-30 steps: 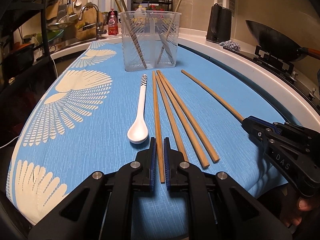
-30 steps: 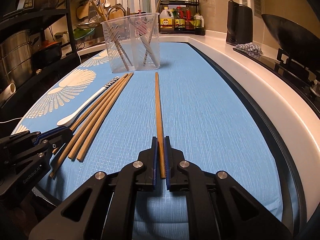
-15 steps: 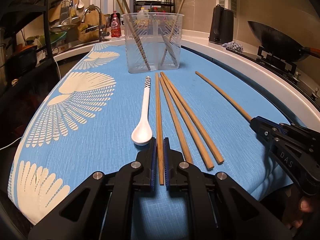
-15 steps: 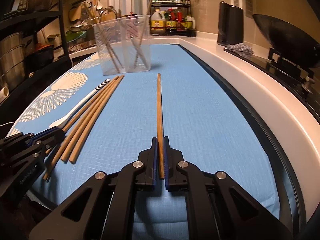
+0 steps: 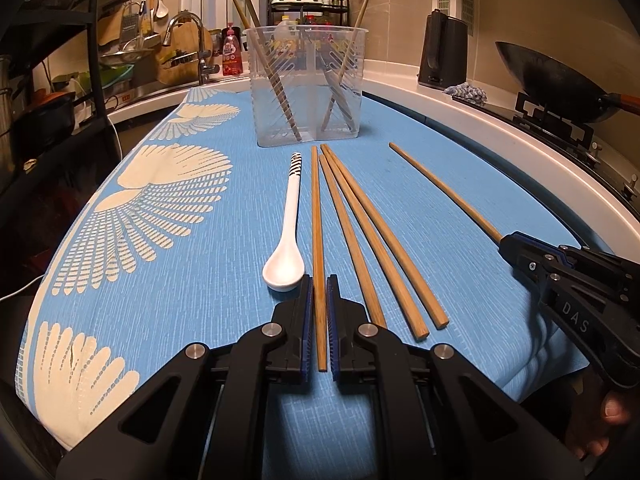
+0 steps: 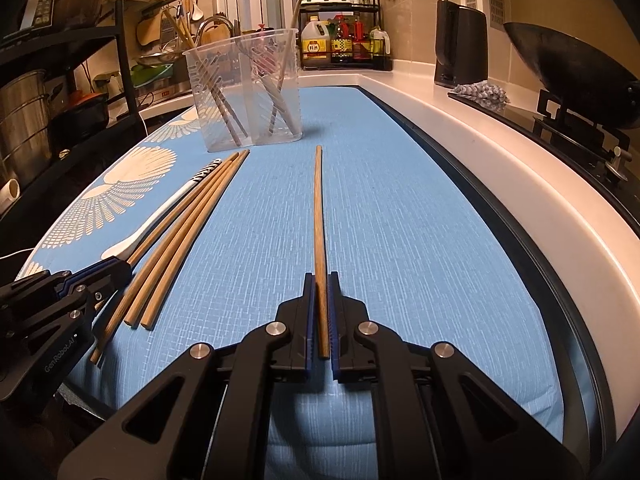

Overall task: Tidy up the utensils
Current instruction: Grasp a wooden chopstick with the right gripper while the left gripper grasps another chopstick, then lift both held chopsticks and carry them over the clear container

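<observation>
My left gripper point(image 5: 319, 284) is shut on the near end of a wooden chopstick point(image 5: 316, 208) that lies on the blue cloth. A white spoon point(image 5: 289, 220) rests just left of it, and three more chopsticks point(image 5: 372, 240) lie on its right. My right gripper point(image 6: 320, 280) is shut on a separate chopstick point(image 6: 319, 208) further right. Each gripper shows in the other's view: the right gripper point(image 5: 506, 240) and the left gripper point(image 6: 120, 270). A clear divided container point(image 5: 306, 88) with several chopsticks in it stands upright at the far end.
A wok point(image 5: 552, 80) sits on the stove at the right, past the white counter edge point(image 6: 500, 152). A black kettle point(image 5: 442, 52) and a rag stand behind. The sink tap point(image 5: 188, 36) and a black shelf point(image 6: 60, 92) are at the left. A bottle rack point(image 6: 344, 44) stands at the back.
</observation>
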`<action>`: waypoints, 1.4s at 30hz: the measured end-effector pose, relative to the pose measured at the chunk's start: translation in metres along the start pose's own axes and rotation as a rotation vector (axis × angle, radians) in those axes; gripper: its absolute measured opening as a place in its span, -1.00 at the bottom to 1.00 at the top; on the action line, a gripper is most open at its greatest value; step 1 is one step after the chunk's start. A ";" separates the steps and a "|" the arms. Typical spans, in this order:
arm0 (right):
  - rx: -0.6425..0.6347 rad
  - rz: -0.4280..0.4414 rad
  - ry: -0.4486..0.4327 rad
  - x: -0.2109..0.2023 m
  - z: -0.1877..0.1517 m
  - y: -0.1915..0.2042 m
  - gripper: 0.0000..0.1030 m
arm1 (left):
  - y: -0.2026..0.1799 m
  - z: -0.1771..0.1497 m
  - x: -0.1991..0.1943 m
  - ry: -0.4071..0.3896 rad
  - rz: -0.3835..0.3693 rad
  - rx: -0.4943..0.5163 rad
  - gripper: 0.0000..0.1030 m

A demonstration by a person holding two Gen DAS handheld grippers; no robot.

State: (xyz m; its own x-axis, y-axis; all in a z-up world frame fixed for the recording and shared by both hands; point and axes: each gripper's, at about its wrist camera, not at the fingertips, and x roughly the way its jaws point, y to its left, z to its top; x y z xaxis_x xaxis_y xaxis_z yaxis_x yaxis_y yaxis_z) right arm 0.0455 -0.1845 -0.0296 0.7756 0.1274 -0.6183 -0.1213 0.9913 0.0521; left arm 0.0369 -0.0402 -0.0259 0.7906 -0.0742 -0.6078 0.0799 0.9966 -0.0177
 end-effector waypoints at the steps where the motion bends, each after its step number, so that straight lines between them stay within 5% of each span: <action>1: 0.001 0.000 0.000 0.000 0.000 0.001 -0.87 | 0.000 0.000 0.000 0.000 0.000 0.000 -0.86; 26: 0.036 0.010 -0.006 -0.003 0.002 -0.002 -0.90 | 0.002 0.001 -0.002 -0.002 -0.011 -0.023 -0.87; 42: -0.004 0.001 -0.082 -0.039 0.023 0.004 -0.90 | 0.007 0.021 -0.035 -0.142 -0.006 -0.020 -0.87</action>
State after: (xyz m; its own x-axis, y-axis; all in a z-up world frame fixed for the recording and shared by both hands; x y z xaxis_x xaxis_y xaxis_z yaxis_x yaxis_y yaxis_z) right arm 0.0286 -0.1846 0.0125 0.8233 0.1312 -0.5522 -0.1248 0.9910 0.0495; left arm 0.0231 -0.0318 0.0120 0.8684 -0.0826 -0.4890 0.0735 0.9966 -0.0378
